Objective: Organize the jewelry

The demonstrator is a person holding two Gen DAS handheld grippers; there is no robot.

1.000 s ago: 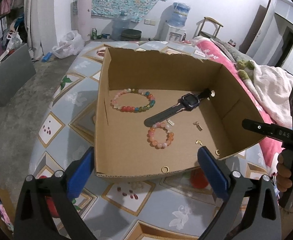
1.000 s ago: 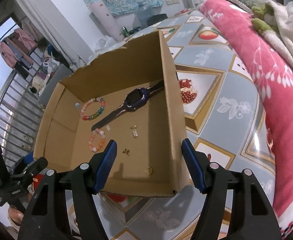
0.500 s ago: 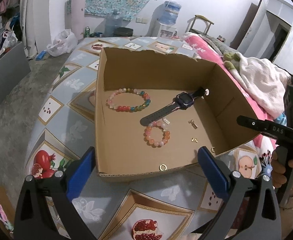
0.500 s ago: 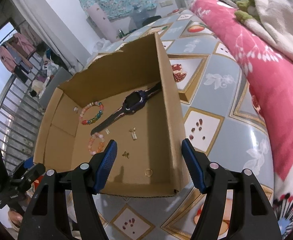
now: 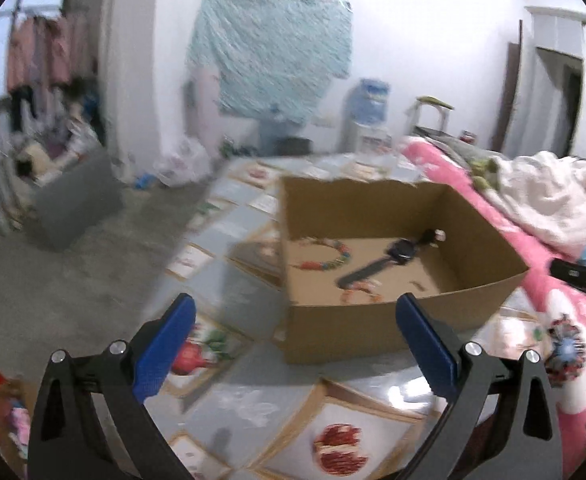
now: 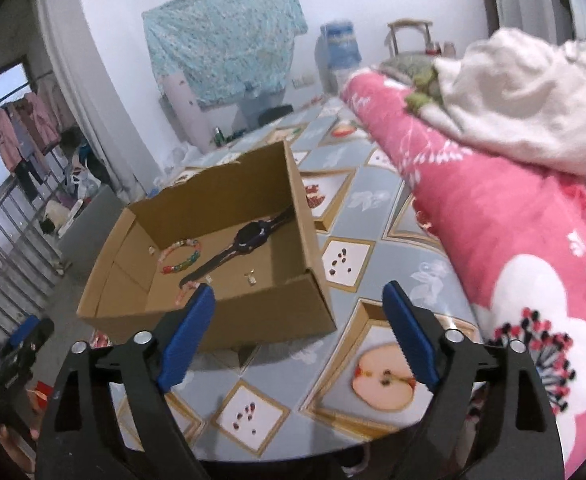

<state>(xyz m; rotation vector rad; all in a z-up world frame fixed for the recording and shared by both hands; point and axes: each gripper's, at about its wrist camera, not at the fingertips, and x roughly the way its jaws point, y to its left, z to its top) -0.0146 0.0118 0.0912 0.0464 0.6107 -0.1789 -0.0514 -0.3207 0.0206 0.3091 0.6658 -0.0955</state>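
Observation:
An open cardboard box stands on the fruit-patterned tablecloth. On its floor lie a dark watch, a multicoloured bead bracelet, a small pink bead bracelet half hidden by the near wall, and a small charm. My left gripper is open and holds nothing, in front of the box. My right gripper is near the box's right front corner, its jaws opening with nothing between them.
A pink floral blanket with a white cover heaped on it lies along the right. The tablecloth spreads around the box. Across the room stand a water dispenser, a grey panel and railings.
Both grippers have pulled back from the box and tilted up, so it looks smaller and farther. The right gripper's jaws stand wider apart. The left view is now motion-blurred.

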